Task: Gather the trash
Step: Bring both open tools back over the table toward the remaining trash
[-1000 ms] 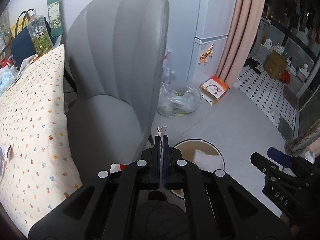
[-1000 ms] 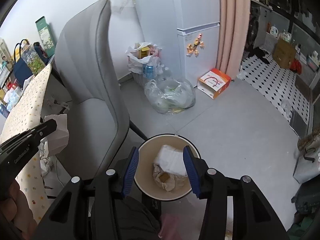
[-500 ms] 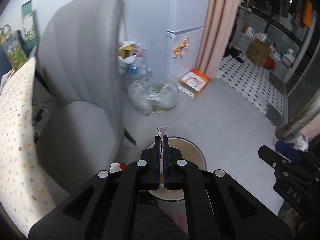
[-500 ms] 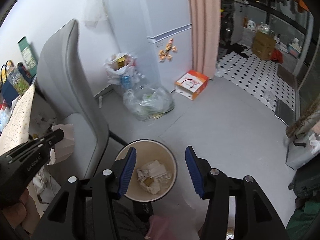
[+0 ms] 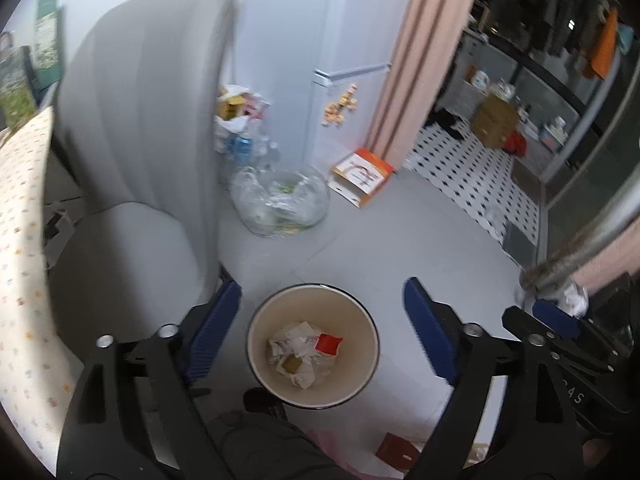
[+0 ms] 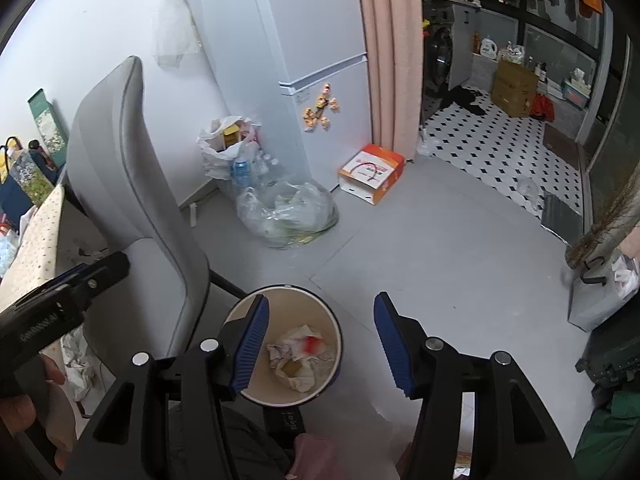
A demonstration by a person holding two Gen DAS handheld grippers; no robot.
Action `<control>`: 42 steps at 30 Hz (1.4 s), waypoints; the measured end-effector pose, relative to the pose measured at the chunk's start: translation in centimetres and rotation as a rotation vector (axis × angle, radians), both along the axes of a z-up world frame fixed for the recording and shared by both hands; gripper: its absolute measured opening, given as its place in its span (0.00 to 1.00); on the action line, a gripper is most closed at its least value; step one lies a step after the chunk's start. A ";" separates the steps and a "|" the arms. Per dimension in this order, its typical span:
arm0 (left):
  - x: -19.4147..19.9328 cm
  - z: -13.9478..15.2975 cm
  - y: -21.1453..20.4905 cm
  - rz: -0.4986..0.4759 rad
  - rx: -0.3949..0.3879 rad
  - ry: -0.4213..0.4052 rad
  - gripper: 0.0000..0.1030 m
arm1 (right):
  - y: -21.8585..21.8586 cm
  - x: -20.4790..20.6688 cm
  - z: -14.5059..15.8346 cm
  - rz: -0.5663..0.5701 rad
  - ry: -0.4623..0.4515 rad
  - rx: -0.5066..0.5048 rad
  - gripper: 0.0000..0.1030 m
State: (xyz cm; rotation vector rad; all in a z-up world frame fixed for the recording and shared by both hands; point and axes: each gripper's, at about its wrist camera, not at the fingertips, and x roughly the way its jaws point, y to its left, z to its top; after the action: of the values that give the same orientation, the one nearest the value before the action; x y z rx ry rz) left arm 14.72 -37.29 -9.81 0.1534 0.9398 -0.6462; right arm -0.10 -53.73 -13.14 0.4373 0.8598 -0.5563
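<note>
A round cream trash bin (image 5: 254, 344) stands on the grey floor beside the chair, directly below both grippers. Crumpled paper (image 5: 294, 346) and a red-and-white wrapper (image 5: 329, 343) lie inside it. My left gripper (image 5: 320, 292) hangs over the bin, its jaws opening wide with nothing between them. In the right wrist view the bin (image 6: 334, 322) shows the same paper and the wrapper (image 6: 311, 343) as a red blur. My right gripper (image 6: 322, 302) is above the bin's right rim, jaws opening, nothing held. The left gripper (image 6: 72, 292) also shows at that view's left edge.
A grey upholstered chair (image 5: 132, 152) stands left of the bin, next to a table with a dotted cloth (image 5: 20, 240). A clear bag of waste (image 6: 286, 216), a white bag with bottles (image 6: 228, 152), a fridge (image 6: 320, 60) and an orange box (image 6: 370, 176) lie beyond. A small red item (image 5: 396, 448) lies on the floor.
The left gripper went from shut on a thin wrapper to wide open, and the red-and-white wrapper now lies in the bin. Both grippers have shifted to sit over the bin.
</note>
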 end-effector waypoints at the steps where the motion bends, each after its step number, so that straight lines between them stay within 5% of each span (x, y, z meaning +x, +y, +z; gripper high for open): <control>1: 0.1 0.4 0.7 0.017 0.000 -0.016 0.90 | 0.2 0.3 0.1 0.007 -0.002 -0.003 0.53; 12: -0.1 4.1 8.0 0.167 -0.003 -0.105 0.94 | 5.2 2.9 3.1 0.126 -0.060 -0.056 0.79; 31: -1.8 8.1 26.0 0.489 -0.052 -0.209 0.94 | 21.9 7.0 9.7 0.448 -0.147 -0.159 0.91; 42: -4.4 8.9 34.8 0.644 -0.080 -0.230 0.94 | 29.1 7.3 10.6 0.577 -0.155 -0.176 0.91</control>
State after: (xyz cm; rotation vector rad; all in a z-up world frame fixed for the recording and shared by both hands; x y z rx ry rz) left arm 10.31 -2.49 -0.90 -0.1438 0.6830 -0.0656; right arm 7.15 -24.62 -2.56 0.0580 0.7359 -0.0612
